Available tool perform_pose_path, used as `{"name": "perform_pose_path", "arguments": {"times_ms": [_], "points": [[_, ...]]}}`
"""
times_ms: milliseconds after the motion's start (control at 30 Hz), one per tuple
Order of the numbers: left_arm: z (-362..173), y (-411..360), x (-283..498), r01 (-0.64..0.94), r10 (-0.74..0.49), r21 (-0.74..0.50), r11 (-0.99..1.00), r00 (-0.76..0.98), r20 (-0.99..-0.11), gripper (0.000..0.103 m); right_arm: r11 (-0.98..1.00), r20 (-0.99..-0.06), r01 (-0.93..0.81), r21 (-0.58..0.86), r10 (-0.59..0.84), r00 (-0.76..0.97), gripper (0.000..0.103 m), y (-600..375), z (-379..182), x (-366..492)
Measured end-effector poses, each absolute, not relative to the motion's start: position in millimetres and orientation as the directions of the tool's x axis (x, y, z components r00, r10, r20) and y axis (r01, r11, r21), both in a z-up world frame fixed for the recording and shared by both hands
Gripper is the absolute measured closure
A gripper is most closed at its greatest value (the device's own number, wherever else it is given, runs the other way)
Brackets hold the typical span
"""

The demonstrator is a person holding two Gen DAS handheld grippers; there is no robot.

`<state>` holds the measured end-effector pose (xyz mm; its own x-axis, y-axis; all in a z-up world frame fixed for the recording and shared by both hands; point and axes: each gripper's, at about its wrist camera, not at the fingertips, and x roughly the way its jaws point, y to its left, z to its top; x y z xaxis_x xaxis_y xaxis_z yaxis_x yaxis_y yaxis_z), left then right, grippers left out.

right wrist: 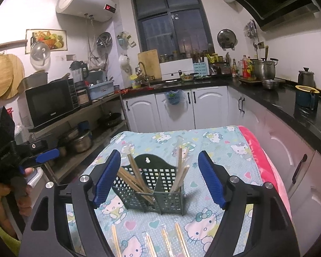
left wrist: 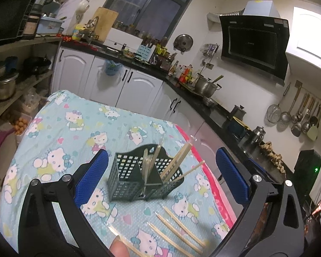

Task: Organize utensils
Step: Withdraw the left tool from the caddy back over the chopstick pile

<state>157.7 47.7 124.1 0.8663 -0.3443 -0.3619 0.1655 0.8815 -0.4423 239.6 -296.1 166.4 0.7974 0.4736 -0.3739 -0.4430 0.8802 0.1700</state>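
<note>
1. Chopsticks (right wrist: pixel 179 238), several wrapped pairs, lie loose on the patterned cloth (left wrist: pixel 60 132) of my worktop, nearest to me, in front of the holder.
2. My left tool (left wrist: pixel 160 175) has its blue pads (left wrist: pixel 92 175) spread as wide as they go, nothing between them touching; the holder sits in the gap but clear of both pads.
3. My right tool (right wrist: pixel 159 182) is also parted, a little less widely, gripping nothing; its pads (right wrist: pixel 211 182) stand either side of the holder without contact.
4. A fingertip (left wrist: pixel 118 247) of mine shows at the bottom edge of the left view, touching a chopstick end.
5. Just beyond the loose pairs stands the dark green perforated holder (right wrist: pixel 154 192), upright, with divided compartments.
6. More chopsticks (right wrist: pixel 134 180) lean inside it: one bundle in the left compartment, another (right wrist: pixel 182 171) in the right, as the right view shows them.
7. Beyond the worktop are white cabinets (right wrist: pixel 175 107), a black counter and a dark window (right wrist: pixel 171 15).
</note>
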Motion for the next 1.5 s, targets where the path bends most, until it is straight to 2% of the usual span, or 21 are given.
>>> {"name": "perform_pose_path", "arguments": {"times_ms": [667, 1500], "points": [[90, 48, 134, 0.134, -0.336, -0.428, 0.894, 0.833, -0.44, 0.011, 0.875, -0.416, -0.464, 0.136, 0.476, 0.775, 0.025, -301, 149, 214], [37, 26, 129, 0.121, -0.333, -0.378, 0.918, 0.752, -0.569, 0.011, 0.864, -0.582, -0.494, 0.095, 0.451, 0.677, 0.025, -294, 83, 204]]}}
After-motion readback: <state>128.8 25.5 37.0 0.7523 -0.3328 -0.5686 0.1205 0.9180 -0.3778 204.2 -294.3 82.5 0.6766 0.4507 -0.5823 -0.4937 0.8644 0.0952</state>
